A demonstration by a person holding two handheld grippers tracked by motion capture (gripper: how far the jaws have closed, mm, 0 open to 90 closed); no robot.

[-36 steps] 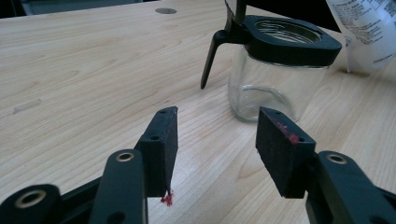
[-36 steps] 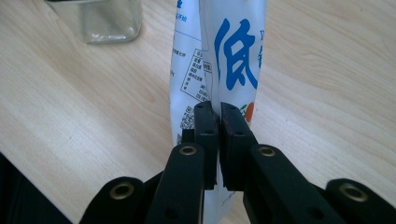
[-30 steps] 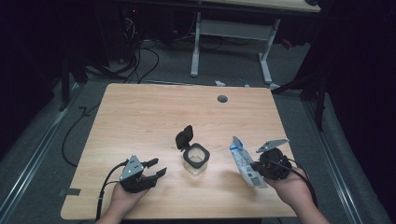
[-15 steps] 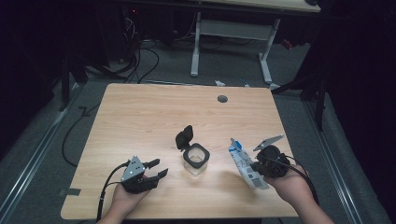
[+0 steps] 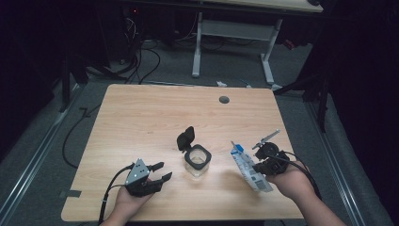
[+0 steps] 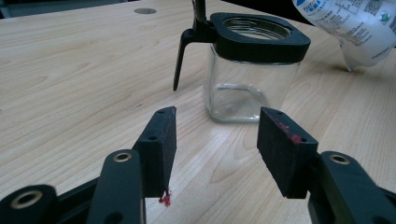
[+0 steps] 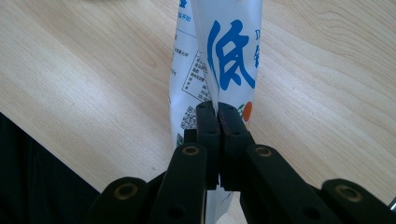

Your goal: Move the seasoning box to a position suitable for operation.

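Note:
A small square glass jar (image 5: 197,162) with a black rim stands mid-table, its black flip lid (image 5: 185,138) swung open to the far left; it looks empty (image 6: 250,79). My left gripper (image 5: 160,172) rests low near the front left edge, open, its jaws pointing at the jar with nothing between them (image 6: 217,142). My right gripper (image 5: 256,168) is shut on a white and blue plastic pouch (image 5: 249,167), pinching a fold of it (image 7: 218,112). The pouch (image 7: 224,60) lies tilted just right of the jar (image 6: 355,25).
A round cable hole (image 5: 224,100) is set in the wooden table (image 5: 155,113) near its far edge. Cables (image 5: 110,193) trail from both grippers over the front edge. Beyond the table, a white desk frame (image 5: 235,37) and floor cables stand in the dark.
The right hand with the pouch has shifted slightly toward the front edge. The left gripper and the jar have not moved.

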